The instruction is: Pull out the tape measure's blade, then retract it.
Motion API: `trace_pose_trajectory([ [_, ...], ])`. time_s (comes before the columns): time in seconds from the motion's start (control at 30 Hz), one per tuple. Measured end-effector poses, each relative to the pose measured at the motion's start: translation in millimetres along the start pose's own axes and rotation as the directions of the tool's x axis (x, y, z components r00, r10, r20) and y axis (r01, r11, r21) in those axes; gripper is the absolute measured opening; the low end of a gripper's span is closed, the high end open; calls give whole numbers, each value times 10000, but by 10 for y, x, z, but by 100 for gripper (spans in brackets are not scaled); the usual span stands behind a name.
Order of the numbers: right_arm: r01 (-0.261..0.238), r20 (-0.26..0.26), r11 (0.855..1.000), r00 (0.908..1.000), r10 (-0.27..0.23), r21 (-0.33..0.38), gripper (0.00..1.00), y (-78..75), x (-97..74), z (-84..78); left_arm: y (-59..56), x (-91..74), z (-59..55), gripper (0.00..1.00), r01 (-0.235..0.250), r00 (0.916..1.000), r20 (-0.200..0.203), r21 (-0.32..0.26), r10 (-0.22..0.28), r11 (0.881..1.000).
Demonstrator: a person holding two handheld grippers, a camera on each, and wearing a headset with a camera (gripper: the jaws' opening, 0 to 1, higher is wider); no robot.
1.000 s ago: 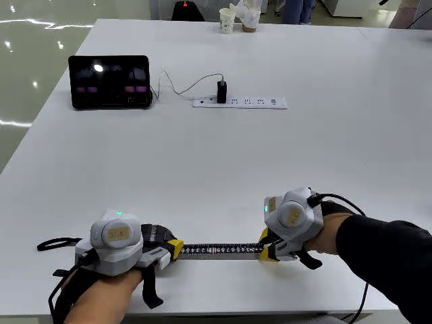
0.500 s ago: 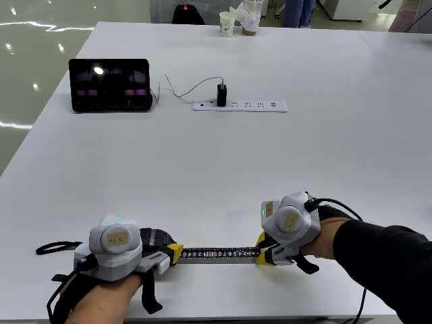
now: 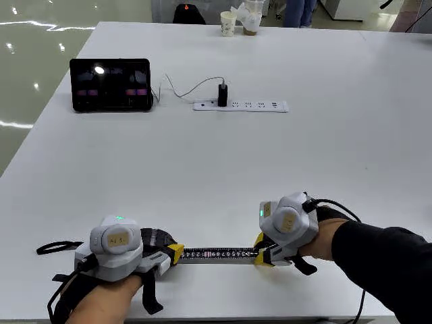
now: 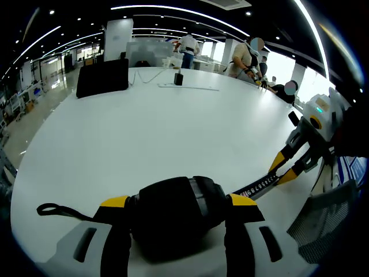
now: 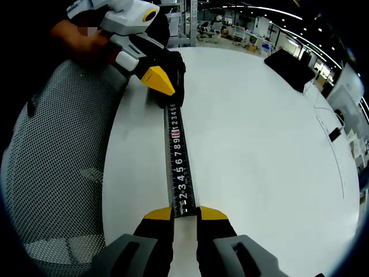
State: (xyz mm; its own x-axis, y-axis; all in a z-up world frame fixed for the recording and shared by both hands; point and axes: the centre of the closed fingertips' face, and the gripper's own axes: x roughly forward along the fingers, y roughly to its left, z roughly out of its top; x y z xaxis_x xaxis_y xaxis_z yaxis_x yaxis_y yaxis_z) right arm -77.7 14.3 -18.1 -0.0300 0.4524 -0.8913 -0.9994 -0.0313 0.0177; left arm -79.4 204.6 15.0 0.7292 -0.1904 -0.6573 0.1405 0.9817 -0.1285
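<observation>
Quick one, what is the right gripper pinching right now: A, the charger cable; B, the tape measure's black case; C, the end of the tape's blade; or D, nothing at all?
C: in the right gripper view the right gripper is closed on the end of the numbered blade, while the left gripper clamps the black case.

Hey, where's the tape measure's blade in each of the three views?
Head view: blade lies bottom centre, between left tongs and right tongs.
Left gripper view: blade at lower right, slanting up.
Right gripper view: blade up the centre.
Shared landmark: black tape case, clamped by the left tongs.
</observation>
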Motion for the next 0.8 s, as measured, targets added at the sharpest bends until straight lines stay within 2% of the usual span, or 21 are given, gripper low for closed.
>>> trace_pose_trajectory([
  [0.57, 44, 204, 9999, 9998, -47, 166, 11, 16, 34, 83, 2, 1, -4, 60, -3, 10000, -2, -22, 3, 10000],
  [0.8, 11, 241, 10000, 9997, -11, 30, 11, 22, 53, 140, 2, 0, -1, 60, -4, 10000, -12, -32, 4, 10000],
])
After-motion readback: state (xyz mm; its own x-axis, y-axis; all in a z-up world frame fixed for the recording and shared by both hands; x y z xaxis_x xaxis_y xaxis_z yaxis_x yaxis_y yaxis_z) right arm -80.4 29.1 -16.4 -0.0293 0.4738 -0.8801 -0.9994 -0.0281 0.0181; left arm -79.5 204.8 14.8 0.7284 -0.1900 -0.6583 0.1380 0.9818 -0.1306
